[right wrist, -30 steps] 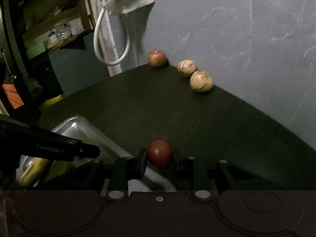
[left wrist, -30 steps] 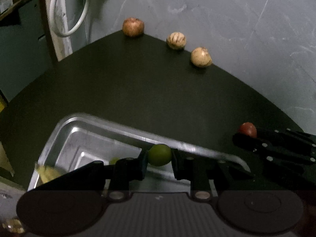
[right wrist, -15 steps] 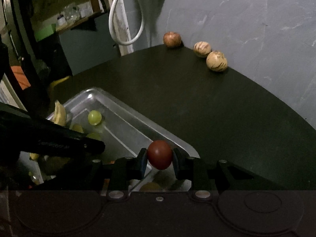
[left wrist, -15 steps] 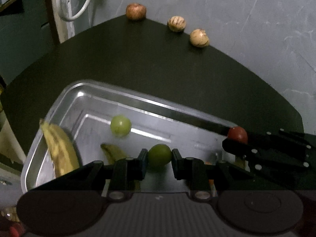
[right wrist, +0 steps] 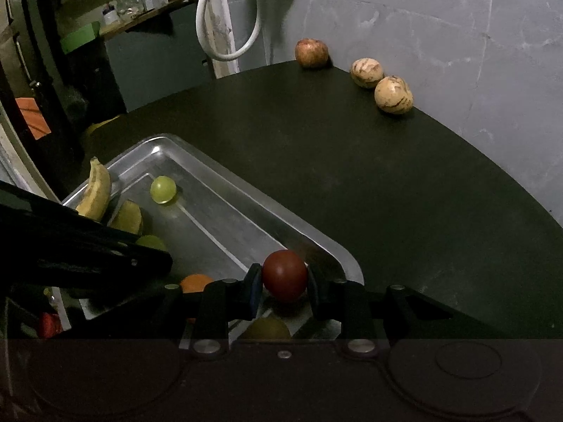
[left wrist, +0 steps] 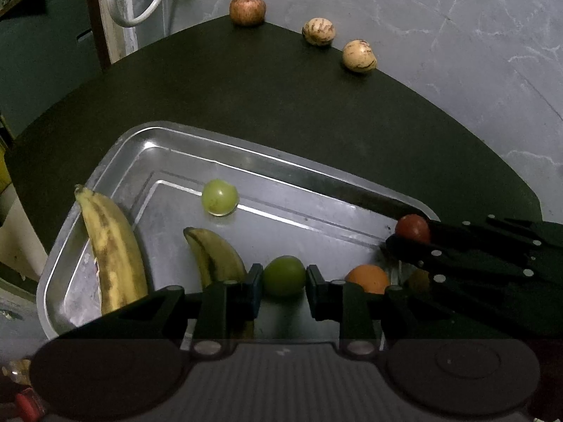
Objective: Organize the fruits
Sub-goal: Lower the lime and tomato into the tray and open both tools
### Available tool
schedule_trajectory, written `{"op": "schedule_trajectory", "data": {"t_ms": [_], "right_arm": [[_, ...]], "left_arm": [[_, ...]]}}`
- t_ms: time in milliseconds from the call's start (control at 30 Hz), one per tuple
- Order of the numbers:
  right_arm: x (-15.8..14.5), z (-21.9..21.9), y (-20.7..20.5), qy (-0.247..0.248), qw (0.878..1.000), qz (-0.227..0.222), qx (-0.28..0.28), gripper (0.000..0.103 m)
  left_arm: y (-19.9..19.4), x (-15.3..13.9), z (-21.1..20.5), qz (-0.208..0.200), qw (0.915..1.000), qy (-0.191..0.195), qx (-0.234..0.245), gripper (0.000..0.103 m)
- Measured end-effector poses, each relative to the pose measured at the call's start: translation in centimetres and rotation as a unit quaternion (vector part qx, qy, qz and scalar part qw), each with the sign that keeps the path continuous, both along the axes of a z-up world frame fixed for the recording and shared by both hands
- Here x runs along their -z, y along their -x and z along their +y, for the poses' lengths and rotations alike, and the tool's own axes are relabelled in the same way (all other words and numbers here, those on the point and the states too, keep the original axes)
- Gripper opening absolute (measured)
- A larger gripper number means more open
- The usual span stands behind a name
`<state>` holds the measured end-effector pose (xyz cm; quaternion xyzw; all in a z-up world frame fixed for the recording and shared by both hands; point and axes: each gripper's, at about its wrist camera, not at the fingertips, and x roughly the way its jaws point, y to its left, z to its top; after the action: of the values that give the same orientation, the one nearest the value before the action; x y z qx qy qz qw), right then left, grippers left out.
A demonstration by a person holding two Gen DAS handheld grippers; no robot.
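My left gripper [left wrist: 283,277] is shut on a dark green round fruit [left wrist: 284,275] and holds it over the metal tray [left wrist: 246,151]. My right gripper [right wrist: 284,277] is shut on a dark red round fruit [right wrist: 284,275] above the tray's right corner [right wrist: 337,246]; it also shows in the left wrist view [left wrist: 412,228]. In the tray lie a pale green round fruit [left wrist: 219,197], two bananas [left wrist: 111,246] [left wrist: 214,256] and an orange fruit [left wrist: 367,277]. On the black table [left wrist: 281,98], by the wall, sit a red apple [left wrist: 247,10] and two striped tan fruits [left wrist: 318,31] [left wrist: 359,56].
A grey wall [left wrist: 422,17] runs behind the table. A white hose loop [right wrist: 225,35] hangs at the far left corner. Shelves with clutter [right wrist: 105,17] stand left of the table. Another yellowish fruit [right wrist: 267,328] lies under my right gripper.
Both grippers have pulled back and risen with their fruits, so the tray's contents have come into view below them. The fruits by the wall have not moved.
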<state>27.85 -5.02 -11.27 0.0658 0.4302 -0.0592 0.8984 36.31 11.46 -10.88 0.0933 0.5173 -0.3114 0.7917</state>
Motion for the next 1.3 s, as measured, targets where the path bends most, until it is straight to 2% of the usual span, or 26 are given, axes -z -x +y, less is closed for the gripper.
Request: {"op": "schedule_trajectory", "data": {"t_ms": [233, 300, 400, 533, 600, 667, 700, 767, 833, 933, 1033, 1300], "right_arm": [[0.0, -0.6, 0.5, -0.007, 1.000, -0.001, 0.008, 0.034], [-0.3, -0.6, 1.0, -0.009, 1.000, -0.007, 0.011, 0.036], [-1.1, -0.7, 1.8, -0.012, 1.000, -0.023, 0.013, 0.047], [-2.6, -1.0, 3.4, -0.012, 0.999, -0.044, 0.011, 0.060], [-3.4, -1.1, 4.4, -0.013, 0.998, -0.053, 0.011, 0.067], [-4.2, -1.3, 5.6, -0.014, 0.998, -0.064, 0.010, 0.074], [-4.6, -1.3, 6.1, -0.014, 0.997, -0.069, 0.009, 0.075], [-5.5, -1.4, 7.5, -0.014, 0.997, -0.082, 0.005, 0.085], [-6.2, -1.4, 8.7, -0.014, 0.996, -0.092, -0.001, 0.090], [-7.1, -1.4, 10.7, -0.017, 0.994, -0.106, -0.007, 0.097], [-7.6, -1.4, 12.6, -0.021, 0.993, -0.111, -0.014, 0.101], [-8.2, -1.1, 18.1, -0.028, 0.994, -0.105, -0.034, 0.102]], "left_arm": [[0.0, 0.0, 0.0, 0.003, 1.0000, 0.002, -0.007, 0.029], [0.0, 0.0, 0.0, 0.003, 0.9999, 0.003, -0.010, 0.030], [0.2, -0.4, 0.2, -0.002, 0.9998, 0.007, -0.020, 0.035], [1.1, -1.5, 0.8, -0.017, 0.9988, 0.015, -0.043, 0.046], [1.7, -2.2, 1.2, -0.023, 0.9979, 0.021, -0.056, 0.054], [2.7, -3.0, 1.6, -0.036, 0.9965, 0.021, -0.072, 0.073], [3.4, -3.5, 1.8, -0.044, 0.9956, 0.020, -0.080, 0.075], [4.4, -4.2, 2.1, -0.051, 0.9944, 0.022, -0.089, 0.080], [5.7, -4.8, 2.4, -0.058, 0.9927, 0.019, -0.104, 0.090], [7.8, -5.7, 2.8, -0.068, 0.9905, 0.014, -0.119, 0.097], [9.8, -6.3, 3.3, -0.075, 0.9881, 0.005, -0.134, 0.099], [15.8, -7.0, 5.1, -0.080, 0.9817, -0.013, -0.172, 0.102]]}}
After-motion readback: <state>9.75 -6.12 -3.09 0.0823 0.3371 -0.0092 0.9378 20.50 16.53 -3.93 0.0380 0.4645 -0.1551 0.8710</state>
